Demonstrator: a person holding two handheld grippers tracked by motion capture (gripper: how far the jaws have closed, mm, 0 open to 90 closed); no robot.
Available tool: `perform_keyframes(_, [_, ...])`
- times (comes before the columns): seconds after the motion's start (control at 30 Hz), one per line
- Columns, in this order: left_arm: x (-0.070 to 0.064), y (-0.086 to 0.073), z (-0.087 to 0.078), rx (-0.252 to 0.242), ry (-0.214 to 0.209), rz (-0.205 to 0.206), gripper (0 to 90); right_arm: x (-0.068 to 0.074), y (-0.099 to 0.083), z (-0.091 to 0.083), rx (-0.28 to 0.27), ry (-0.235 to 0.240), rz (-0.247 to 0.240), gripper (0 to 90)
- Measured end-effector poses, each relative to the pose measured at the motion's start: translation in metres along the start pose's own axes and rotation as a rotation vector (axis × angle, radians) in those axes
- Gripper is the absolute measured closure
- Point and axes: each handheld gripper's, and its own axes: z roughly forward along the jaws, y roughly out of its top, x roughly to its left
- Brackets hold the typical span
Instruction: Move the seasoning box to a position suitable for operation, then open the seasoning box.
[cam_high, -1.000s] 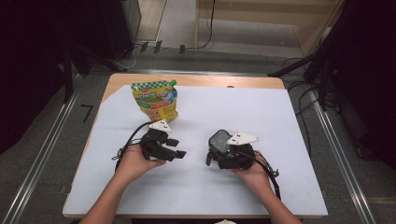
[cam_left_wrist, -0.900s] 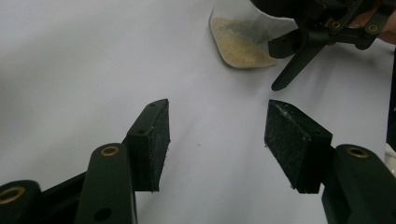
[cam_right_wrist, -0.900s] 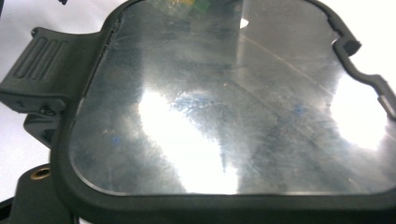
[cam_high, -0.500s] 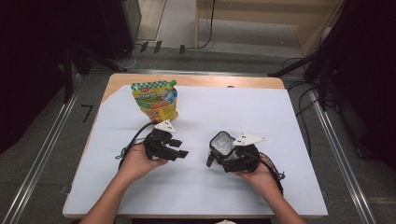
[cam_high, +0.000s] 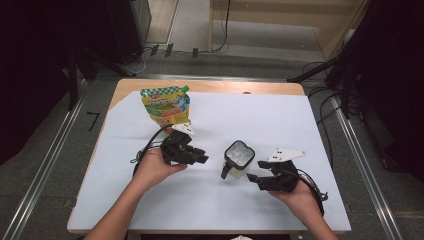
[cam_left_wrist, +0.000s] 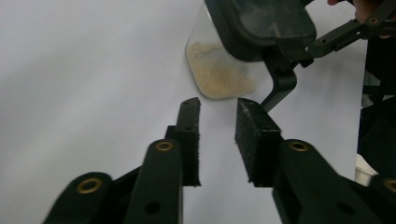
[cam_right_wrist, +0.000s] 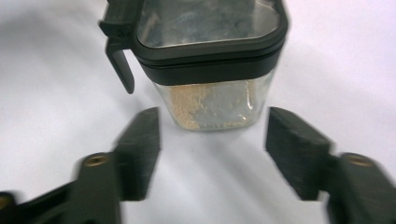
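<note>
The high view looks forward and down over the whole white table (cam_high: 310, 125) from the person's side. Each gripper view rides low and close along its own jaws, and all three share the clear container (cam_high: 238, 157) (cam_left_wrist: 219, 70) (cam_right_wrist: 212, 56).

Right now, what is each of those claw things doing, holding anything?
Left gripper: fingers open, holding nothing.
Right gripper: fingers open wide, empty, facing the clear jar.

bare table (cam_high: 310, 125) around jar (cam_high: 239, 157)
</note>
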Motion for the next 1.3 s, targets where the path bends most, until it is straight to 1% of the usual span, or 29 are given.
perform_keyframes(0.03, [0.000,0.003,0.001,-0.001,-0.007,0.006,83.5,-0.001,0.002,-0.007,-0.025,-0.006,0.014,56.8])
perform_keyframes(0.07, [-0.001,0.004,0.003,0.000,-0.013,0.006,86.2,-0.002,0.002,-0.009,-0.035,-0.011,0.020,62.2])
perform_keyframes(0.1, [-0.002,0.005,0.008,0.012,-0.024,0.010,88.7,-0.003,0.003,-0.011,-0.043,-0.016,0.023,69.0])
perform_keyframes(0.13, [-0.002,0.005,0.008,0.012,-0.024,0.010,90.0,-0.003,0.003,-0.012,-0.051,-0.016,0.035,75.0])
perform_keyframes(0.17, [-0.005,0.005,0.015,0.023,-0.033,0.016,90.0,-0.004,0.004,-0.013,-0.057,-0.011,0.053,81.8])
perform_keyframes(0.2, [-0.005,0.005,0.015,0.023,-0.033,0.016,90.0,-0.004,0.004,-0.013,-0.054,-0.012,0.058,86.3])
perform_keyframes(0.23, [-0.005,0.005,0.019,0.028,-0.039,0.018,90.0,-0.004,0.004,-0.013,-0.054,-0.012,0.058,86.3])
perform_keyframes(0.27, [-0.008,0.005,0.025,0.035,-0.042,0.015,90.0,-0.003,0.005,-0.010,-0.037,-0.024,0.070,90.0])
perform_keyframes(0.3, [-0.008,0.004,0.026,0.037,-0.042,0.017,90.0,-0.004,0.005,-0.009,-0.036,-0.023,0.066,90.0])
perform_keyframes(0.33, [-0.008,0.004,0.026,0.037,-0.042,0.017,90.0,-0.003,0.006,-0.007,-0.032,-0.025,0.073,90.0])
perform_keyframes(0.37, [-0.010,0.004,0.029,0.032,-0.055,0.021,90.0,-0.003,0.007,-0.005,-0.029,-0.030,0.076,90.0])
perform_keyframes(0.43, [-0.012,0.004,0.031,0.034,-0.059,0.024,90.0,-0.004,0.008,-0.004,-0.025,-0.026,0.085,90.0])
perform_keyframes(0.5, [-0.016,0.004,0.036,0.050,-0.063,0.041,90.0,-0.002,0.009,-0.001,-0.018,-0.035,0.087,90.0])
perform_keyframes(0.53, [-0.016,0.004,0.036,0.050,-0.063,0.041,90.0,-0.002,0.009,0.000,-0.018,-0.036,0.085,90.0])
perform_keyframes(0.6, [-0.018,0.004,0.040,0.038,-0.070,0.038,90.0,-0.001,0.010,0.003,-0.015,-0.032,0.088,90.0])
perform_keyframes(0.67, [-0.019,0.005,0.042,0.042,-0.075,0.044,90.0,-0.001,0.010,0.003,-0.017,-0.032,0.087,90.0])
perform_keyframes(0.73, [-0.021,0.005,0.044,0.033,-0.080,0.043,90.0,-0.001,0.011,0.005,-0.016,-0.041,0.082,90.0])
perform_keyframes(0.83, [-0.023,0.005,0.046,0.033,-0.080,0.046,90.0,-0.002,0.010,0.006,-0.013,-0.042,0.084,90.0])
perform_keyframes(0.97, [-0.027,0.006,0.048,0.030,-0.075,0.055,90.0,-0.004,0.011,0.009,-0.014,-0.063,0.088,90.0])
perform_keyframes(1.07, [-0.030,0.006,0.048,0.020,-0.067,0.057,90.0,-0.006,0.012,0.010,-0.019,-0.070,0.093,90.0])
perform_keyframes(1.1, [-0.031,0.006,0.048,0.019,-0.069,0.068,90.0,-0.007,0.012,0.010,-0.021,-0.074,0.095,90.0])
perform_keyframes(1.17, [-0.032,0.007,0.049,0.017,-0.069,0.069,90.0,-0.009,0.012,0.012,-0.030,-0.081,0.103,90.0])
perform_keyframes(1.23, [-0.035,0.008,0.050,0.002,-0.068,0.069,90.0,-0.010,0.013,0.013,-0.035,-0.086,0.103,90.0])
perform_keyframes(1.27, [-0.035,0.008,0.050,0.002,-0.068,0.069,90.0,-0.010,0.013,0.013,-0.035,-0.086,0.103,90.0])
perform_keyframes(1.3, [-0.036,0.009,0.050,-0.006,-0.076,0.071,90.0,-0.012,0.014,0.014,-0.041,-0.090,0.114,90.0])
